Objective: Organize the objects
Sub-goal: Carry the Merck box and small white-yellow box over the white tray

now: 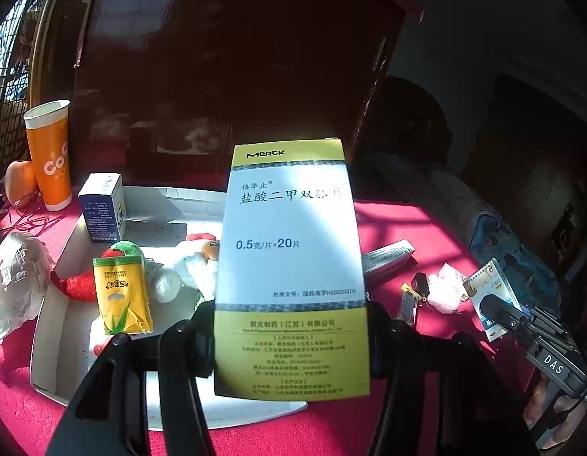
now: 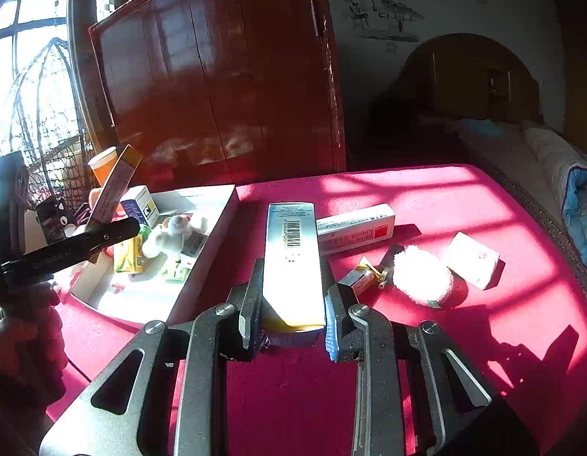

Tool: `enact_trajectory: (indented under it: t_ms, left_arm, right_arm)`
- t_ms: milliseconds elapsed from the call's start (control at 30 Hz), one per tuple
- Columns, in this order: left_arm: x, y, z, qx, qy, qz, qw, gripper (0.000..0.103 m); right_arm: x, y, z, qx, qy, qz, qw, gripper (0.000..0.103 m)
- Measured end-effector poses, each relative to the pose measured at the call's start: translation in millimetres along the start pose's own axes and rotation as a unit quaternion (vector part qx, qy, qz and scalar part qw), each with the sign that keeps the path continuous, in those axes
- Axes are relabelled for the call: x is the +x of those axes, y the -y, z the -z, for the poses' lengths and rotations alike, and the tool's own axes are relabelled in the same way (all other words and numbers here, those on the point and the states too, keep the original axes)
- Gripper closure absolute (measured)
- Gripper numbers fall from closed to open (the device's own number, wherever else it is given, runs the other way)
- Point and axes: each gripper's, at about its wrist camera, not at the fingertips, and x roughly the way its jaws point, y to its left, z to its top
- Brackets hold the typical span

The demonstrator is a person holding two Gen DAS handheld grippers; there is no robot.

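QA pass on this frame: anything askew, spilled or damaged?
No spills or damage visible. The odd part is the clutter: a long box, small yellow packet, white fluffy ball and white box lie scattered on the red cloth, outside the white tray. Both grippers hold medicine boxes.

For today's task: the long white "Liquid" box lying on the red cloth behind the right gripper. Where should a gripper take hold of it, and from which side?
Grip the white box across its narrow width near the middle, coming from above. It lies flat on the red cloth, long sides exposed; its left end sits close behind the carton held in the right gripper, so the free right half is probably easier.
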Motion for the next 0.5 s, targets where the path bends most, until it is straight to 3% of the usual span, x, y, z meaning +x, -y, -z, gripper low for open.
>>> enact_trajectory:
  t_ms: [500]
  left_arm:
    - [-16, -46, 0, -0.052, 0.006, -0.019, 0.9984, 0.047]
  right_arm:
    - [19, -53, -15, -0.047, -0.008, -0.034, 0.998, 0.079]
